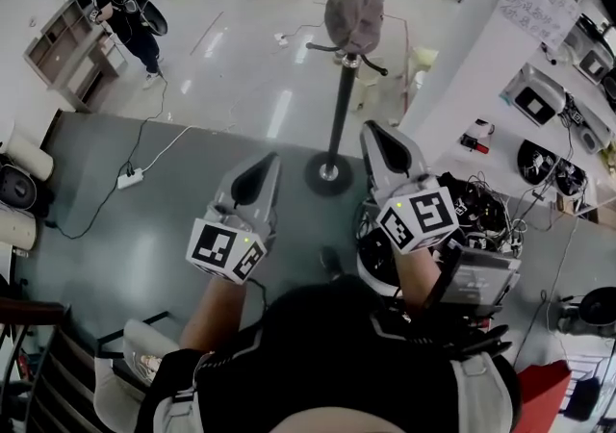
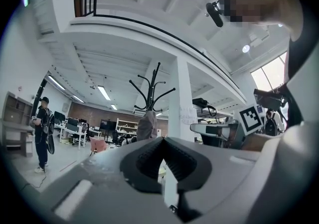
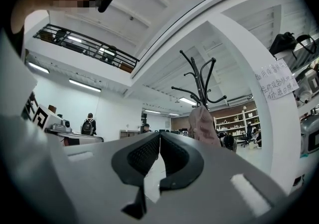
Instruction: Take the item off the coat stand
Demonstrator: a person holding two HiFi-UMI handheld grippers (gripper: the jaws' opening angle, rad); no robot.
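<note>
A black coat stand (image 1: 339, 99) rises from a round base on the floor ahead of me. A grey-pink garment (image 1: 354, 6) hangs from its hooks near the top; the same garment shows in the left gripper view (image 2: 146, 125) and the right gripper view (image 3: 203, 125). My left gripper (image 1: 268, 164) is held low, left of the pole, jaws shut and empty. On the pole's right side my right gripper (image 1: 371, 129) is also shut on nothing. Both are well short of the garment. The stand's bare hooks (image 3: 199, 76) spread above the garment.
A white pillar (image 1: 481, 46) with a paper notice stands right of the stand. Equipment and cables (image 1: 491, 215) crowd the floor at my right. A person (image 1: 125, 12) stands at the far left by a shelf unit (image 1: 67, 51). A power strip (image 1: 130, 177) lies on the floor.
</note>
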